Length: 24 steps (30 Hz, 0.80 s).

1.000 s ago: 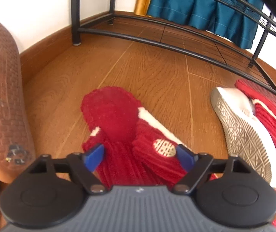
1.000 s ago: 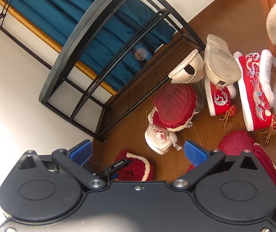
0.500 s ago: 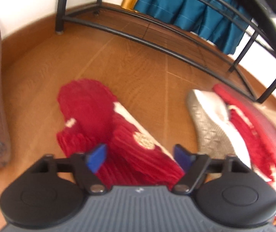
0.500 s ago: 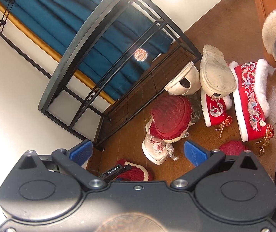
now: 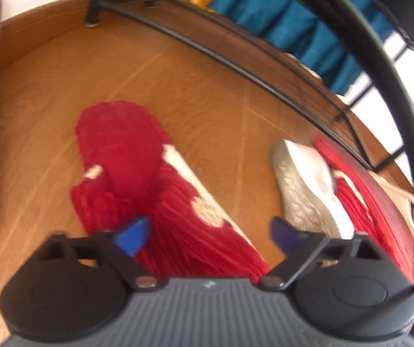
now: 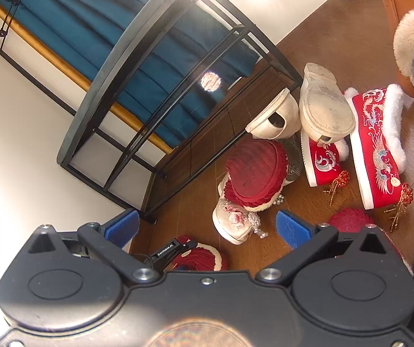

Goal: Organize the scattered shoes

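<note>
Shoes lay all over the wooden floor [image 5: 195,86], and as far as I could judge the tidying had barely begun. From the left wrist, the left gripper [image 5: 207,235] stood with its jaws apart astride a red knitted slipper [image 5: 160,190], not visibly pinching it; a grey-soled shoe [image 5: 302,193] lay just beside, and the rack's bottom shelf [image 5: 265,66] looked bare. From the right wrist, the right gripper [image 6: 207,225] hung high, spread wide and holding nothing, over the heap near the black shoe rack [image 6: 160,66]: cream shoes [image 6: 322,107], embroidered red boots [image 6: 380,150], an upturned red slipper [image 6: 253,173], all unsorted.
</note>
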Available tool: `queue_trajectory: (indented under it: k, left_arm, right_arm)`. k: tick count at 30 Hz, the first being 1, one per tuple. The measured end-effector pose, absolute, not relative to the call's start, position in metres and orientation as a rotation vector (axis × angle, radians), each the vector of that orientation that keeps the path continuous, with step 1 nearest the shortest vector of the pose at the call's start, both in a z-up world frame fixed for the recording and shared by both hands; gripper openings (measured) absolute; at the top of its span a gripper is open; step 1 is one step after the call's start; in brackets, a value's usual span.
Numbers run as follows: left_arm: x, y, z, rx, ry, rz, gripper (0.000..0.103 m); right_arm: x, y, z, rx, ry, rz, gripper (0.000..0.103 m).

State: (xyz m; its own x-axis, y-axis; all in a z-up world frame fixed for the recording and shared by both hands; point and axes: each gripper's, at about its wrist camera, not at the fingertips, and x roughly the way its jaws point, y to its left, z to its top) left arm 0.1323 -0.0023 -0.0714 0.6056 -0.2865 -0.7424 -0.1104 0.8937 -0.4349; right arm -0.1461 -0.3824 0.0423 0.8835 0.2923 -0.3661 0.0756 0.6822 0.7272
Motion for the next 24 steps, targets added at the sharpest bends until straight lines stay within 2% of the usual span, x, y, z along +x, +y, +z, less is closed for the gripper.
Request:
queue_trajectory:
  k: [1,8,16,24]
  left_arm:
    - [0.137,0.001,-0.072,-0.482,0.940,-0.101,0.043]
    - [0.158,0.008,-0.072,-0.529,1.023,-0.100,0.045]
    - [0.145,-0.018,-0.072,-0.320,0.925,-0.106,0.033]
    - [0.138,-0.028,-0.057,-0.176,0.843,-0.160,0.032]
  right_arm:
    - [-0.146,-0.383,0.042,0.820,0.485,0.127,0.103]
    - [-0.143,-0.380,0.043,0.822,0.480,0.141,0.103]
    - [-0.146,-0.383,0.047,0.817,0.472,0.133,0.103]
    - [-0.145,-0.383,0.051,0.815,0.464,0.134,0.103]
